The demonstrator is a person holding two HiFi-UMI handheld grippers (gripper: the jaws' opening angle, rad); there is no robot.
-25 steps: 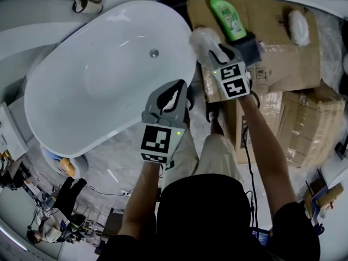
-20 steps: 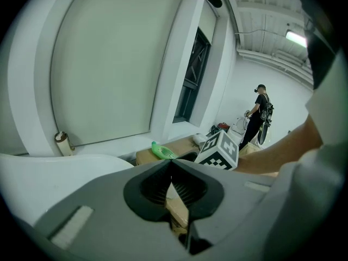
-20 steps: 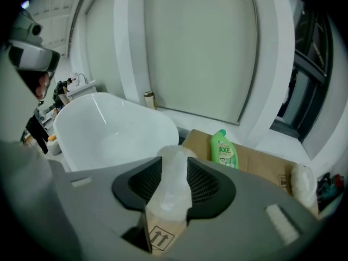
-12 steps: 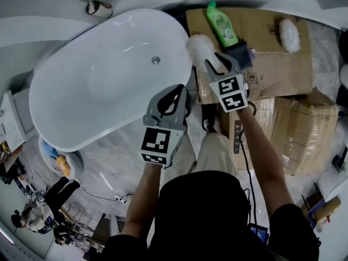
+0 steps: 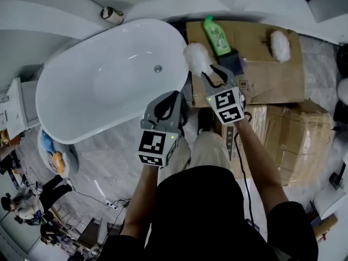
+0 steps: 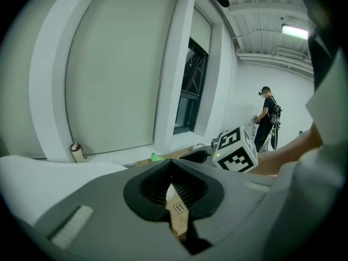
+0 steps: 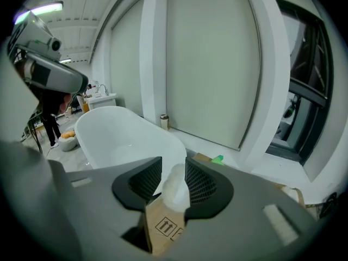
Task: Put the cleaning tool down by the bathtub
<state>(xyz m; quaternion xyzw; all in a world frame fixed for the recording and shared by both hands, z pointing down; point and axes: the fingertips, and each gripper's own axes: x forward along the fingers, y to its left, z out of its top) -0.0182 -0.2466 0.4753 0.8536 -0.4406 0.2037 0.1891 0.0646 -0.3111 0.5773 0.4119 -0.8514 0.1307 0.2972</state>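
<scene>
The white bathtub (image 5: pixel 109 86) fills the left of the head view, and its rim (image 7: pixel 119 135) also shows in the right gripper view. My right gripper (image 5: pixel 211 72) is shut on a white fluffy cleaning tool (image 5: pixel 196 56), held over the left edge of a cardboard box (image 5: pixel 261 75) right beside the tub's rim. The fluffy tool (image 7: pixel 175 188) sits pinched between the jaws of the right gripper (image 7: pixel 174 173). My left gripper (image 5: pixel 173 98) hangs below the tub's near rim, shut with nothing in it; the left gripper (image 6: pixel 171 165) has its jaw tips touching.
On the box lie a green bottle (image 5: pixel 216 36), a dark block (image 5: pixel 234 61) and a second white fluffy pad (image 5: pixel 281 45). More boxes (image 5: pixel 293 140) stand to the right. A brown roll (image 5: pixel 111 15) sits on the ledge behind the tub. A bowl (image 5: pixel 54 159) and cables lie on the floor.
The view has drifted, so tub and boxes sit lower and further right in the picture. The right gripper still holds the fluffy tool at the box's left edge. The left gripper stays shut.
</scene>
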